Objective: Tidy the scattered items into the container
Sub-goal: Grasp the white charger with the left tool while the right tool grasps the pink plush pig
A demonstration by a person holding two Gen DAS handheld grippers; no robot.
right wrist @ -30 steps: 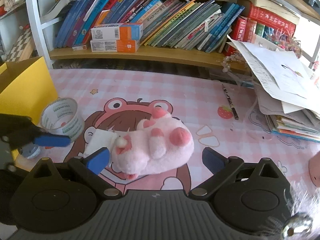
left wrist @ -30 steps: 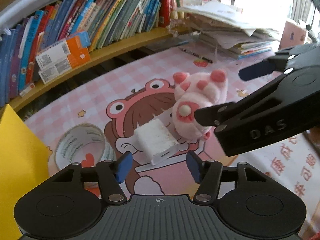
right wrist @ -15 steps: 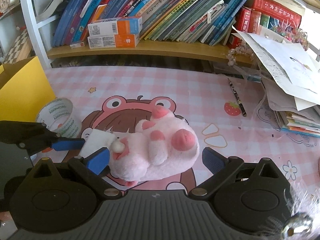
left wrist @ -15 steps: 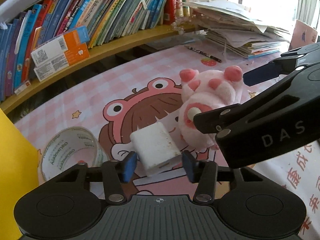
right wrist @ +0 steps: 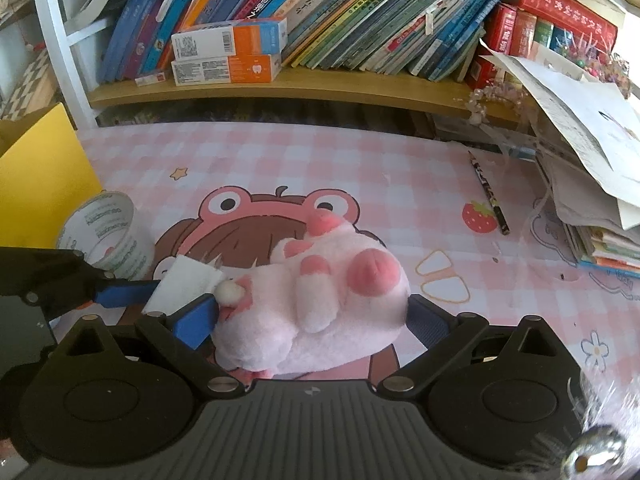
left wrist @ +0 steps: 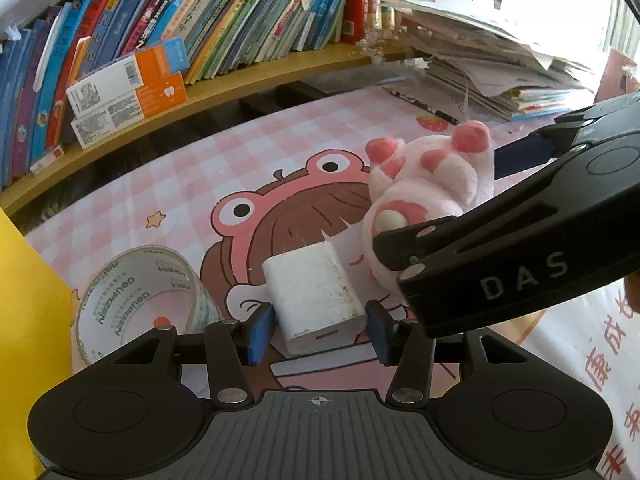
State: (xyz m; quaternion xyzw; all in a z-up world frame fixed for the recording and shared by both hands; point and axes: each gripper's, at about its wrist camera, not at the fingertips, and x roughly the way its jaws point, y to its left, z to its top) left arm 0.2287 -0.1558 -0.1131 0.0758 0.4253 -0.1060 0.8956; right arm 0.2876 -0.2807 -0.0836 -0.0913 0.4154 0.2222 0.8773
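Note:
A white charger block [left wrist: 312,292] lies on the pink cartoon mat [left wrist: 200,168], and my left gripper [left wrist: 319,332] is shut on it, a blue pad pressed to each side. To its right a pink plush paw [left wrist: 432,188] sits between the fingers of my right gripper [right wrist: 310,318], which stands open around the plush [right wrist: 320,300]. The plush touches the charger [right wrist: 184,284]. A roll of clear tape [left wrist: 140,292] stands on the mat at the left. The yellow container [left wrist: 24,300] is at the far left edge, beside the tape.
A wooden shelf [right wrist: 320,92] packed with books and orange-and-white boxes [right wrist: 228,52] runs along the back. A sagging stack of papers and books [right wrist: 592,200] fills the right side. A pencil [right wrist: 488,192] lies on the mat near a strawberry print.
My left gripper moved forward around the white charger and its fingers narrowed onto it. My right gripper advanced so the plush sits deeper between its fingers, still at the same width.

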